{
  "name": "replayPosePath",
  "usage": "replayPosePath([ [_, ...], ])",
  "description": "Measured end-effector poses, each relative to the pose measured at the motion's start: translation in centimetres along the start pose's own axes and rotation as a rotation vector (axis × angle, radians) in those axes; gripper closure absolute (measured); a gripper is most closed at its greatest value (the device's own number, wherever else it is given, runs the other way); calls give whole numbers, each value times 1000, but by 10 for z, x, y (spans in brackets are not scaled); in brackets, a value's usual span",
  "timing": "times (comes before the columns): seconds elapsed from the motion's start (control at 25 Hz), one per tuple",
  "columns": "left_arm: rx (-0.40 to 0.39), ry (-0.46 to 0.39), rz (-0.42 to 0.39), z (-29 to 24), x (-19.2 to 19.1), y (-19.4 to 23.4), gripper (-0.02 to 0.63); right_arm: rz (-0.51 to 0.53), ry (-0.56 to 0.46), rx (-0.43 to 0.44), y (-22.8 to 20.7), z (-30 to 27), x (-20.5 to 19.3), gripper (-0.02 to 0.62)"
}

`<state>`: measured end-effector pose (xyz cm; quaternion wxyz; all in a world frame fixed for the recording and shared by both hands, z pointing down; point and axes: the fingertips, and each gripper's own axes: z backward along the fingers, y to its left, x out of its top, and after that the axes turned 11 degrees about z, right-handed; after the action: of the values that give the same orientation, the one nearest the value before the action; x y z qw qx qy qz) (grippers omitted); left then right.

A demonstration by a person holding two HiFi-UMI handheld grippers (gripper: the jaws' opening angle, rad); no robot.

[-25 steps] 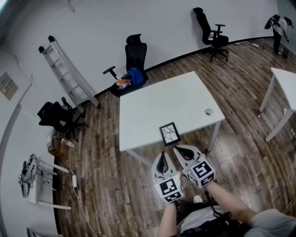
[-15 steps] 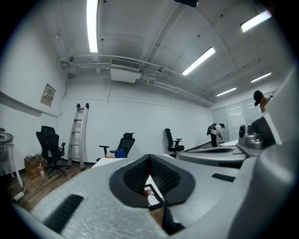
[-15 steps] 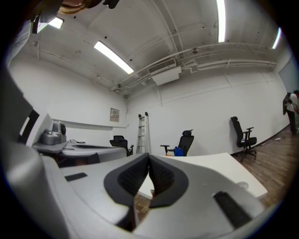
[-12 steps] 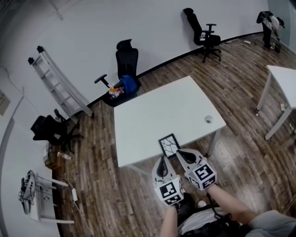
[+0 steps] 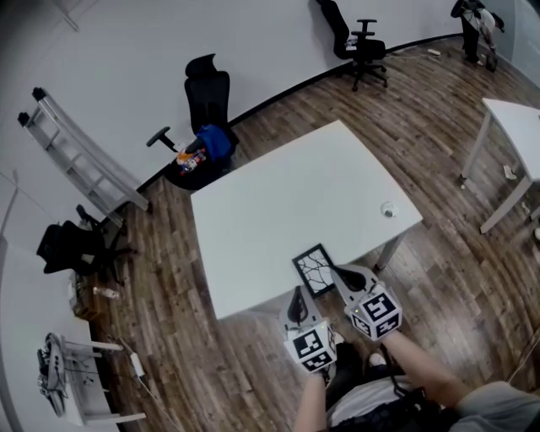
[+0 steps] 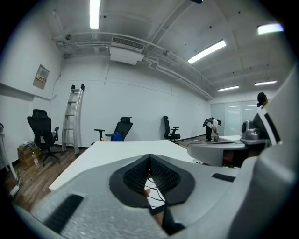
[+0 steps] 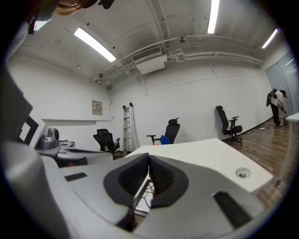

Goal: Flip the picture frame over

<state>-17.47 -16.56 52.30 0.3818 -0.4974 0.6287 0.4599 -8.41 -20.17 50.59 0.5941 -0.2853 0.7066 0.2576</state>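
Observation:
A small black picture frame (image 5: 315,269) with a white, black-lined picture facing up lies near the front edge of the white table (image 5: 287,202). My left gripper (image 5: 296,292) is shut and empty, just short of the table edge and slightly left of the frame. My right gripper (image 5: 338,271) is also shut and empty, its tip beside the frame's right edge. In the left gripper view the shut jaws (image 6: 150,157) hide most of the frame (image 6: 152,192). The right gripper view shows the same: shut jaws (image 7: 149,156), with the frame (image 7: 145,195) just below and beyond them.
A small round fitting (image 5: 388,208) sits in the table's right corner. A black office chair with a blue bag (image 5: 207,126) stands behind the table, and a ladder (image 5: 76,156) leans on the wall. Another white table (image 5: 515,126) is at the right. A person (image 5: 472,17) stands far off.
Both grippers have moved forward and down toward the table's front edge and the frame. Both stayed shut, and the frame has not moved.

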Motion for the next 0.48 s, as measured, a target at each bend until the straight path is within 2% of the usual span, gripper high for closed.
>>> replayPosePath([
  [0.32, -22, 137, -18, -34, -47, 27, 604, -44, 136, -65, -7, -26, -58, 589],
  [0.48, -79, 211, -19, -47, -68, 28, 603, -61, 187, -111, -15, -31, -78, 580],
])
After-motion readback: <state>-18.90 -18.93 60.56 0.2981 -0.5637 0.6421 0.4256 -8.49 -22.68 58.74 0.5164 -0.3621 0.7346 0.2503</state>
